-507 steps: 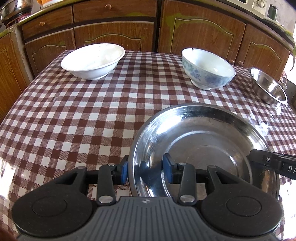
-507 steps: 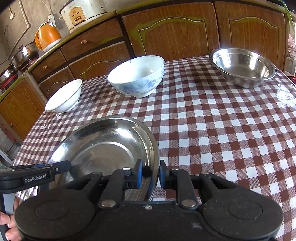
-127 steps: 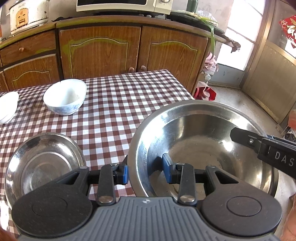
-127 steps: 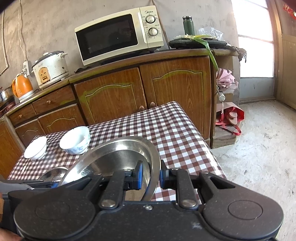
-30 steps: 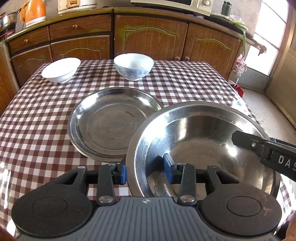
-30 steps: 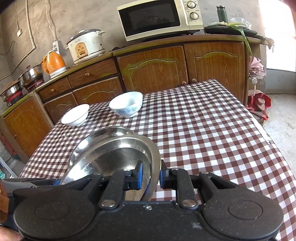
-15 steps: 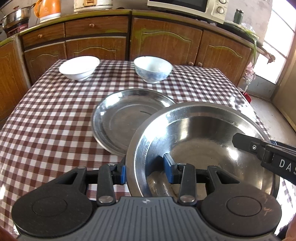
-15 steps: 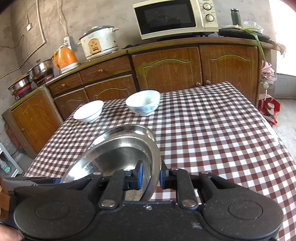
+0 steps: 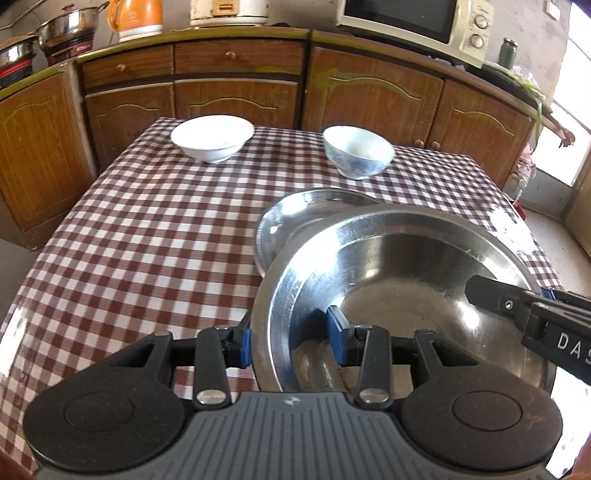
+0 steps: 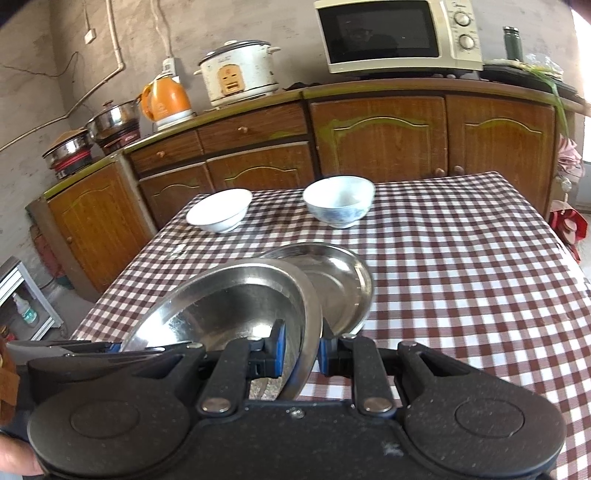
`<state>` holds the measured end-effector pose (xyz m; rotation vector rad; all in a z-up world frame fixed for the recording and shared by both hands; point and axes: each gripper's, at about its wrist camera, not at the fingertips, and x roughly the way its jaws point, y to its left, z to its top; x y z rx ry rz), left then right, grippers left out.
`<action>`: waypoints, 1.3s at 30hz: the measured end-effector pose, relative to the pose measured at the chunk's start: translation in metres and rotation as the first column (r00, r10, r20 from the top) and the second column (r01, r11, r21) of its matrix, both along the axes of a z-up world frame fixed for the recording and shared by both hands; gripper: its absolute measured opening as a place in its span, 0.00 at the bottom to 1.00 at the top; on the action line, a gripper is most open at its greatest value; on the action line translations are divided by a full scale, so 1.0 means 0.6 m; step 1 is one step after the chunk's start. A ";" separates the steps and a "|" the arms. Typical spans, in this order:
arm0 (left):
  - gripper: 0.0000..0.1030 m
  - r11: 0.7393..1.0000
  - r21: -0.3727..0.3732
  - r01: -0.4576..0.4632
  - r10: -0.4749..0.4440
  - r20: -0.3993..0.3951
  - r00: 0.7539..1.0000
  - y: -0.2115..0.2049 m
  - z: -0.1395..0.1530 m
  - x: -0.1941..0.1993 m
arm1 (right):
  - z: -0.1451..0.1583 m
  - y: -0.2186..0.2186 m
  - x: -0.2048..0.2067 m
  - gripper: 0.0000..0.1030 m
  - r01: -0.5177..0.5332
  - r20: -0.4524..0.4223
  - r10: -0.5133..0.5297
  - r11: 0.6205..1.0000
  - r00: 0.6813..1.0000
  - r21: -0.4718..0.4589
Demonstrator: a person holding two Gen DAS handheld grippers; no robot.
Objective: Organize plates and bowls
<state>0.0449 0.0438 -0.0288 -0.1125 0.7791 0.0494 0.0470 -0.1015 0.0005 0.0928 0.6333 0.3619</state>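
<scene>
Both grippers hold one steel bowl (image 9: 399,273) by its rim, lifted above the checked table. My left gripper (image 9: 291,341) is shut on its near-left rim. My right gripper (image 10: 300,355) is shut on the opposite rim of the steel bowl (image 10: 229,295). A flat steel plate (image 9: 295,218) lies on the table just behind and partly under the bowl; it also shows in the right wrist view (image 10: 332,273). A white bowl (image 9: 211,137) and a blue-patterned bowl (image 9: 357,150) stand at the table's far edge.
The table (image 9: 147,229) has a brown-and-white checked cloth. Wooden cabinets (image 9: 236,92) run behind it, with a microwave (image 10: 397,35), rice cooker (image 10: 238,72) and orange kettle (image 10: 166,98) on the counter. The table's right edge drops to the floor.
The steel bowl, held by both grippers, has moved left and forward so it now overlaps the steel plate. Both grips are unchanged.
</scene>
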 end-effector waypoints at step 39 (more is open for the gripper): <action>0.41 0.985 0.019 -0.171 0.172 -0.057 0.983 0.196 -0.014 -0.036 | -0.037 0.234 -0.008 0.23 -0.225 -0.038 0.224 0.974 0.974 -0.038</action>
